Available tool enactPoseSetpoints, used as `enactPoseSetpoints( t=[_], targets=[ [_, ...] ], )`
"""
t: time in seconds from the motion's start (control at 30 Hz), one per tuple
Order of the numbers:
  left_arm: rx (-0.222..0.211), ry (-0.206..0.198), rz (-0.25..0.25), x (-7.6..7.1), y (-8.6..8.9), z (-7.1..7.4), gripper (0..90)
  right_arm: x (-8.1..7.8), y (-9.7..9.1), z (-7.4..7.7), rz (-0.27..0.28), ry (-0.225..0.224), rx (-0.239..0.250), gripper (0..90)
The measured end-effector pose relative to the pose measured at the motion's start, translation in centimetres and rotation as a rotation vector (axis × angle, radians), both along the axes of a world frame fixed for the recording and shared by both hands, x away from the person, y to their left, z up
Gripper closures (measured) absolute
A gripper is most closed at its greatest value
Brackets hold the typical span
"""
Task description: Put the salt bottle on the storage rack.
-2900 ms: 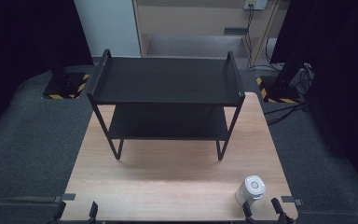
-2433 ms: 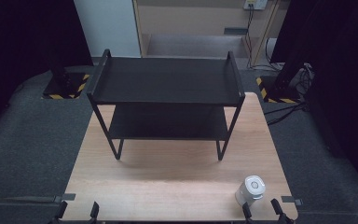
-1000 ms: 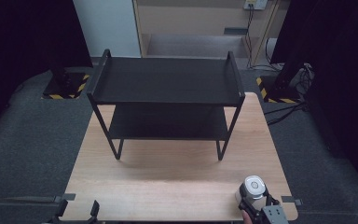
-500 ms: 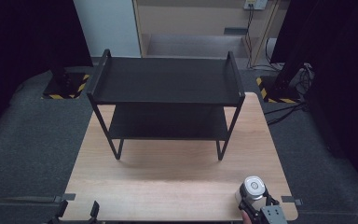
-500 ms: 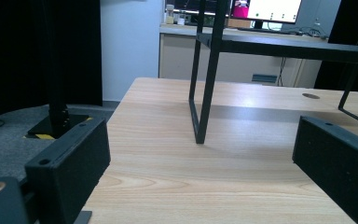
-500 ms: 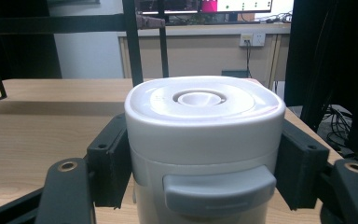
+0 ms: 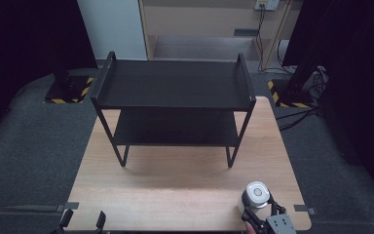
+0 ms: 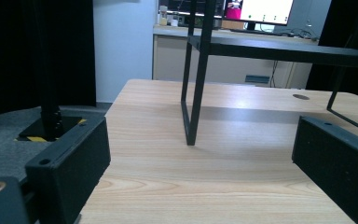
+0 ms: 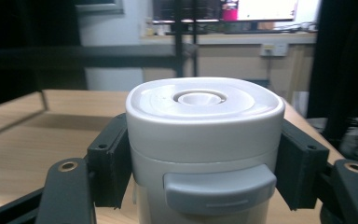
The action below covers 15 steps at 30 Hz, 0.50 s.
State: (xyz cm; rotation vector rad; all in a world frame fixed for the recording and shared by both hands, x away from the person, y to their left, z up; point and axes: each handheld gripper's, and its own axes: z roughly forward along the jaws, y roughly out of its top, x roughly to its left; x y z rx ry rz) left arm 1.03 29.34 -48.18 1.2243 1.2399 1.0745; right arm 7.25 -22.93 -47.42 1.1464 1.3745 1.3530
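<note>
White lidded canister [image 9: 204,140] sits clamped between the jaws of the right gripper [image 7: 263,222], at the counter's [image 7: 185,190] near right corner. Left gripper [image 7: 80,222] waits at the near left edge, jaws apart, nothing between them. Grasp looks done. Likely remaining: carry to the black two-tier shelf rack [image 7: 175,90], whose tiers are bare.

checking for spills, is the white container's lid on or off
On. The white container stands upright with its lid seated flat on top, clamped between the right claw jaws.
</note>
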Motion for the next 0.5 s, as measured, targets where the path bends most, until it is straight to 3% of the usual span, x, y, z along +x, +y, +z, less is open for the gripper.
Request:
enactPoseSetpoints(
  t=[0.2, 0.5],
  targets=[
    [-0.009, -0.007, -0.008, -0.2, -0.1, 0.0, 3.2, 1.6, 1.9, 3.2, 0.099, 0.018, 0.007, 31.5],
    [-0.018, -0.017, -0.018, -0.6, 0.0, 0.0, 3.2, 4.3, 3.9, 6.5, 0.166, 0.004, 0.025, 31.5]
  ],
)
